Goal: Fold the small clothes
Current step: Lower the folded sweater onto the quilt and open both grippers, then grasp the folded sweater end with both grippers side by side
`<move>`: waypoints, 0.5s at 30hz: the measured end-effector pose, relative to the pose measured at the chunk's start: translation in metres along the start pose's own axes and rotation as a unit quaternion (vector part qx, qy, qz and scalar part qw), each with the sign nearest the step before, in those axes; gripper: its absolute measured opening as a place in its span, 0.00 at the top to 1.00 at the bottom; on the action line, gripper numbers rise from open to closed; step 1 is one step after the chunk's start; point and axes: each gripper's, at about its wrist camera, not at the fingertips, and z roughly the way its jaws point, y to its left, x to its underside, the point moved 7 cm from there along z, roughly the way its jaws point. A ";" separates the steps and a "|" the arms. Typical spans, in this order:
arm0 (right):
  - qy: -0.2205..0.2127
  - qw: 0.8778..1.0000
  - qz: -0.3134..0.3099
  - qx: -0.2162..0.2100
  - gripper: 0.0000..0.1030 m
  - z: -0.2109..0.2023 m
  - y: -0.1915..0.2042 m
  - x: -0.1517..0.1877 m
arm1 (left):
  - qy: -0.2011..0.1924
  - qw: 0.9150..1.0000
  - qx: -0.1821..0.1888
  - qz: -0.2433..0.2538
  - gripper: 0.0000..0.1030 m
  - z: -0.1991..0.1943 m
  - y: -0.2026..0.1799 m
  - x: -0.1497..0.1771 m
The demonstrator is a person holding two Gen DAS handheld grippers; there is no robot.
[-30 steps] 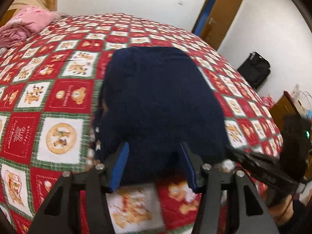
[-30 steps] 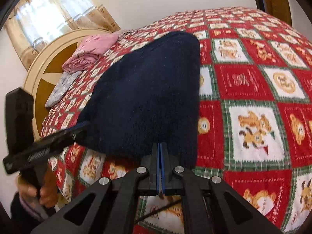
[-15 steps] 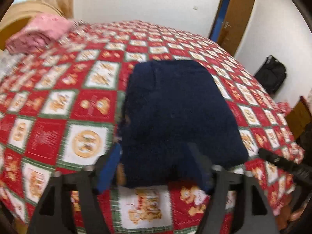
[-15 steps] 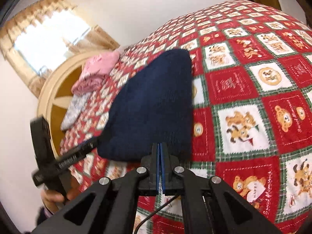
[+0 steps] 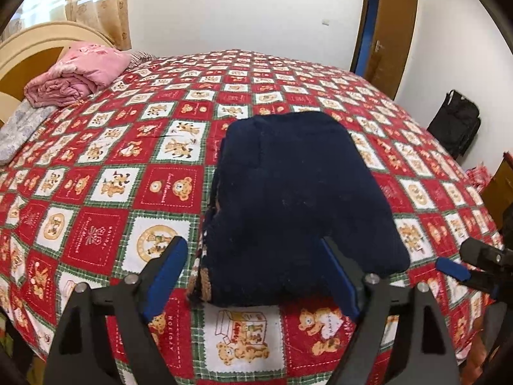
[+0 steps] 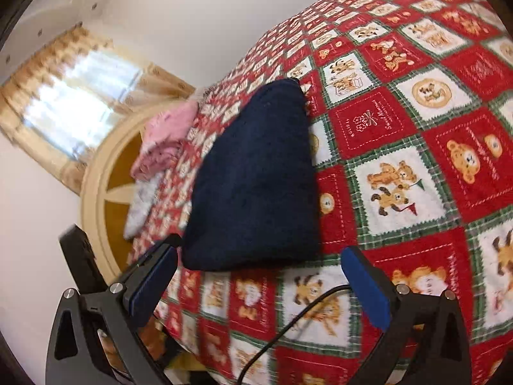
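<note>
Both claws spread, empty: left claw (image 5: pixel 256 276), right claw (image 6: pixel 259 276). Folded navy garment (image 5: pixel 298 199) near bed (image 5: pixel 96 160) edge; snagging could unfold it.

The left gripper's fingers (image 5: pixel 340 276) hide part of the navy garment's (image 5: pixel 298 199) near edge, the right-wrist view blurs the curtained window (image 6: pixel 73 109), and the frame crops the black bag (image 5: pixel 458 122).

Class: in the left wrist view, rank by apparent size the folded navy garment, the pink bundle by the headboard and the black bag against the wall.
1. Folded navy knit garment, though nearest the camera.
2. Pink bundled fabric.
3. Black bag, smallest; both are farther away, so true sizes are unsure.
</note>
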 end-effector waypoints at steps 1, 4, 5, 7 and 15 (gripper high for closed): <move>-0.002 1.000 -0.016 0.015 0.01 0.000 0.001 -0.001 | 0.000 1.000 -0.002 0.001 0.17 0.000 0.000 0.000; -0.012 0.993 -0.087 0.079 0.01 -0.005 0.011 -0.006 | 0.002 1.000 -0.006 -0.003 0.14 -0.001 0.002 0.000; -0.018 0.989 -0.106 0.097 0.01 -0.006 0.014 -0.008 | 0.002 1.000 -0.009 -0.005 0.12 -0.001 0.003 -0.001; -0.034 0.982 -0.140 0.120 0.01 -0.011 0.019 -0.015 | -0.001 1.000 -0.014 -0.008 0.11 -0.002 0.005 -0.002; -0.074 0.958 -0.213 0.177 0.02 -0.016 0.032 -0.022 | 0.016 1.000 -0.007 -0.010 0.11 0.009 0.007 0.004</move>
